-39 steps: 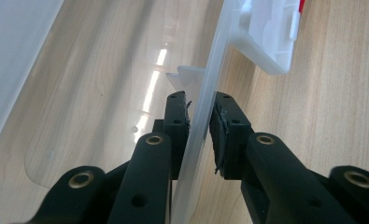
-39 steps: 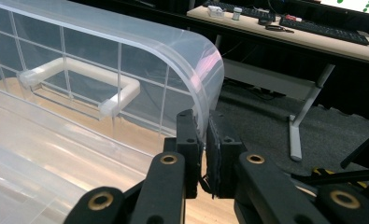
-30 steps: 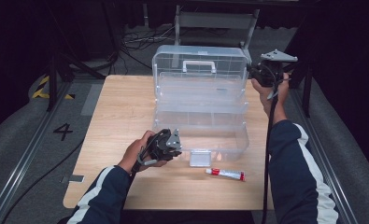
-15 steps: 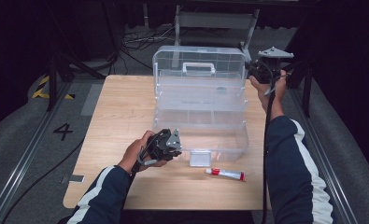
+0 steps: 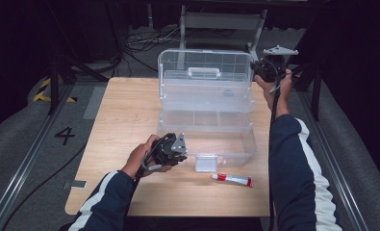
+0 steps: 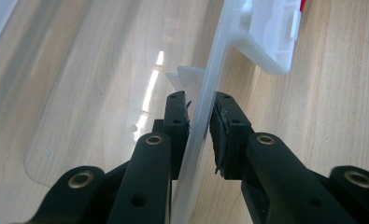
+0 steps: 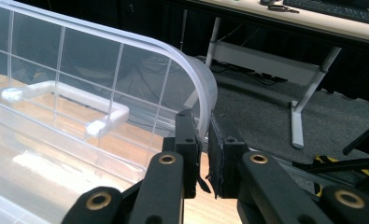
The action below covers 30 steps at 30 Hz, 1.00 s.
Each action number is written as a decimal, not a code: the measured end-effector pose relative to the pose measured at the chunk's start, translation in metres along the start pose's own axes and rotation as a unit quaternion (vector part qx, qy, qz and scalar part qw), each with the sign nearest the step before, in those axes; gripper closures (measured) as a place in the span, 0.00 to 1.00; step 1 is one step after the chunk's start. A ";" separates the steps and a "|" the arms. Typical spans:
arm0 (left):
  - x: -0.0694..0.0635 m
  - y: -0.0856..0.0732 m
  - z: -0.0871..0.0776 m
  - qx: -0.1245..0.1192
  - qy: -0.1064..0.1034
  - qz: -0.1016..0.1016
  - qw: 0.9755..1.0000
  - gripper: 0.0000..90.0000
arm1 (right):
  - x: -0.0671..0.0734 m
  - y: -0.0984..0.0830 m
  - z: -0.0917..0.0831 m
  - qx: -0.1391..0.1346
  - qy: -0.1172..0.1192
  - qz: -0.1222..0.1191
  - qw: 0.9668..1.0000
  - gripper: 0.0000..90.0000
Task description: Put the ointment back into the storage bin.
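Overhead, red tube (image 5: 232, 180) visible beside clear box (image 5: 207, 120); close-ups: left gripper (image 6: 201, 116) clamps front wall, right gripper (image 7: 203, 135) clamps lid (image 7: 126, 60).

Open tabletop (image 5: 125, 120) left of clear box (image 5: 207, 110)

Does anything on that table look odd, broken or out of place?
Nothing looks broken or spilled. The clear plastic box stands open with its lid raised; the left gripper clamps its front wall and the right gripper the lid's edge. A small red-and-white tube lies alone outside the box on the table.
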<state>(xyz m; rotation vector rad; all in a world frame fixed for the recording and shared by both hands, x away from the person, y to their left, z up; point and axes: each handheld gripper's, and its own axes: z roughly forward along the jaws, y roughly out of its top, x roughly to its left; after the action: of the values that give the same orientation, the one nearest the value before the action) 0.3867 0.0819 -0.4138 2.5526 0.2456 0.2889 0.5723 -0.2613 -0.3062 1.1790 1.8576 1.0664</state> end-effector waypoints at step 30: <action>-0.001 -0.002 0.000 -0.009 0.000 -0.013 1.000 0.86 | -0.014 -0.004 0.052 0.039 0.008 0.003 0.999 0.91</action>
<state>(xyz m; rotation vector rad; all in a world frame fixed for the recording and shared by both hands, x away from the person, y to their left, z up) 0.3861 0.0830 -0.4151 2.5306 0.2743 0.2790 0.6205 -0.2610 -0.3310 1.2252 1.9241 1.0177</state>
